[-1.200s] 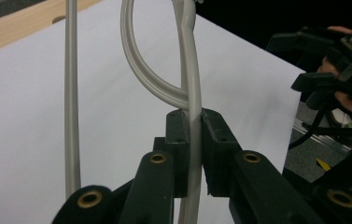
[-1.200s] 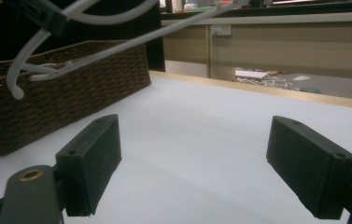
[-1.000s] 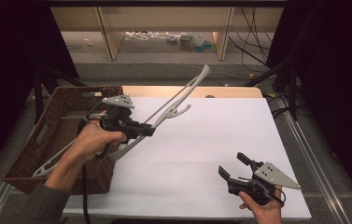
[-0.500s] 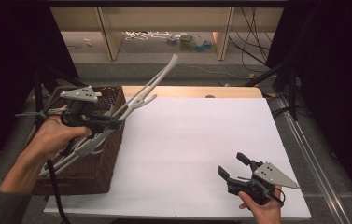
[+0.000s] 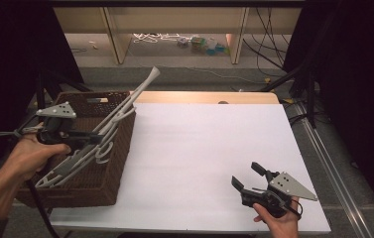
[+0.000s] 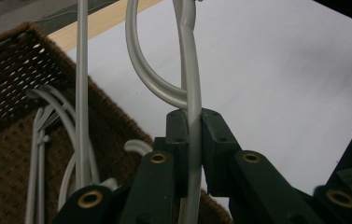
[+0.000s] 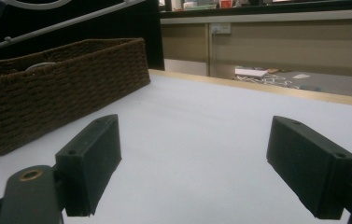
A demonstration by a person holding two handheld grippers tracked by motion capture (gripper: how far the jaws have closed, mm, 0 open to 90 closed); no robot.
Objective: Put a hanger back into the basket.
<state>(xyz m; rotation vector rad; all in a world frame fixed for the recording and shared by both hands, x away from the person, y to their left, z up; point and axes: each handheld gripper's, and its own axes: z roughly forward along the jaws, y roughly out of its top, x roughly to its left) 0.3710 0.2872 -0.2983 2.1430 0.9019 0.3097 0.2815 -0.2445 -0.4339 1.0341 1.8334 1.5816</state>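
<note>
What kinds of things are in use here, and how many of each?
Brown wicker basket: 1
Black hand-held tools: 2, the left tool and the right tool
Grey hangers: at least 2, the held hanger clamped in the left tool, and the overlapping hangers in the basket, too tangled to count
Total: at least 5

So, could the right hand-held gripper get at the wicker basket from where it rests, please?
Probably yes: the right hand-held gripper stands open, and bare white table lies between it and the basket, though it would need a long reach across.
</note>
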